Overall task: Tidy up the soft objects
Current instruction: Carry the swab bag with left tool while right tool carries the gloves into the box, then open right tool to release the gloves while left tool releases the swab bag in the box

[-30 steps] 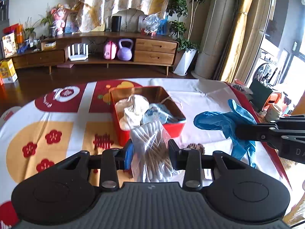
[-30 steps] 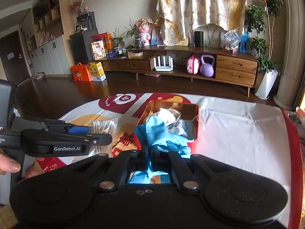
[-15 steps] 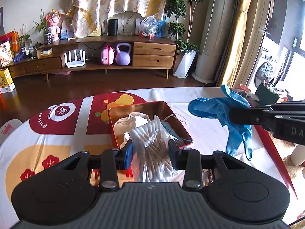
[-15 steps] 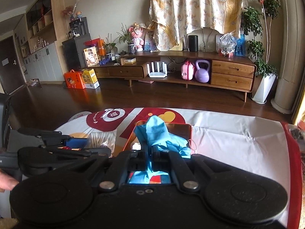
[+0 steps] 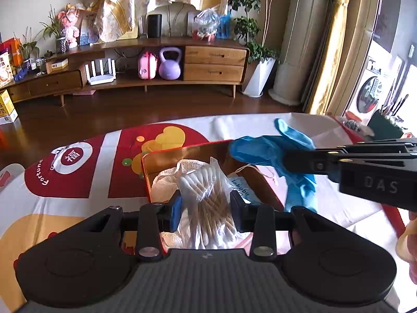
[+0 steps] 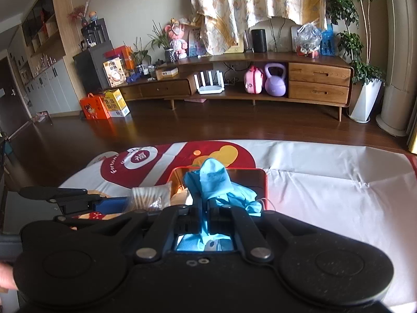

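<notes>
Left claw point(image 5: 206, 208) clenched on the bag of cotton swabs point(image 5: 207, 195); the bag stands upright between my pads, its lower end over the near part of the red tin point(image 5: 166, 154). Risk: the film is slick and loosely filled, so it could slide out early or tip onto the near rim and spill onto the tabletop point(image 5: 338, 208). Right claw point(image 6: 206, 210) clenched on the blue glove point(image 6: 212, 180), which bunches ahead of the fingertips and droops over the tin's far right side. Risk: loose fingers drape over the rim, or the claws collide, being near each other. Gauze point(image 5: 166, 180) already lies in the tin.
</notes>
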A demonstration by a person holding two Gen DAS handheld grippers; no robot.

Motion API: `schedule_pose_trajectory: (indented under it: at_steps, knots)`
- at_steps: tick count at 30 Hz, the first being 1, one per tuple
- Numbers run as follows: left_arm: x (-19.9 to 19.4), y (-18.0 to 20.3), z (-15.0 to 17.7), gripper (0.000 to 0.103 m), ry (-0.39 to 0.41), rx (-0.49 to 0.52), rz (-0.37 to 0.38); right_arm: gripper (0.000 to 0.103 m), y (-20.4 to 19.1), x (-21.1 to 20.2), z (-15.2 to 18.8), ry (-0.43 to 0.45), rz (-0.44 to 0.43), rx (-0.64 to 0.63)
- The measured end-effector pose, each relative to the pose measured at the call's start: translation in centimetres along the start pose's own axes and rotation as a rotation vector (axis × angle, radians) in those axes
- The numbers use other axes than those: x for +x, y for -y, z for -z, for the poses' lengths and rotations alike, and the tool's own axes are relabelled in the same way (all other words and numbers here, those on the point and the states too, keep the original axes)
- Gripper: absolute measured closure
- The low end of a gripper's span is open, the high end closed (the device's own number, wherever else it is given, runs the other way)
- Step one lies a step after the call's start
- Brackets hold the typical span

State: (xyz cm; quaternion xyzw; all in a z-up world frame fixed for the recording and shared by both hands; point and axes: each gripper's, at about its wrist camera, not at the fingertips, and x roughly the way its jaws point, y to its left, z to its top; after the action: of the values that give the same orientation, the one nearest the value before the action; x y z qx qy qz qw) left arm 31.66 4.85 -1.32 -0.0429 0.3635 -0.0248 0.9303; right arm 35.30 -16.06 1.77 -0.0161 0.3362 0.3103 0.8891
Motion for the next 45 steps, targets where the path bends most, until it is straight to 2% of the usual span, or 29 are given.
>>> schedule_pose_trajectory:
  at_steps: [11, 19, 26, 38, 41, 43, 45]
  knots:
    - [5.2, -0.5, 0.2, 0.065, -0.053, 0.01, -0.018, 0.098, 1.9, 5.8, 0.9, -0.058, -0.003, 0.051]
    - [7.8, -1.0, 1.1, 0.065, -0.091, -0.003, -0.034, 0.097, 3.2, 8.5, 1.8, -0.104, 0.014, 0.081]
    - [9.5, -1.1, 1.7, 0.065, -0.112, 0.001, -0.042, 0.094, 4.1, 9.8, 2.9, -0.135, 0.033, 0.11]
    - [10.0, -1.1, 2.3, 0.064, -0.13, -0.001, -0.073, 0.079, 3.9, 8.7, 3.6, -0.159, 0.032, 0.128]
    - [9.4, -0.9, 2.1, 0.058, -0.126, -0.005, -0.077, 0.076, 3.9, 7.8, 3.5, -0.149, 0.036, 0.133]
    - [8.9, -0.9, 2.0, 0.045, -0.126, -0.016, -0.088, 0.074, 4.0, 7.2, 3.5, -0.145, 0.032, 0.144]
    - [8.3, -1.0, 2.0, 0.04, -0.116, -0.031, -0.08, 0.07, 4.1, 6.5, 3.5, -0.138, 0.032, 0.16]
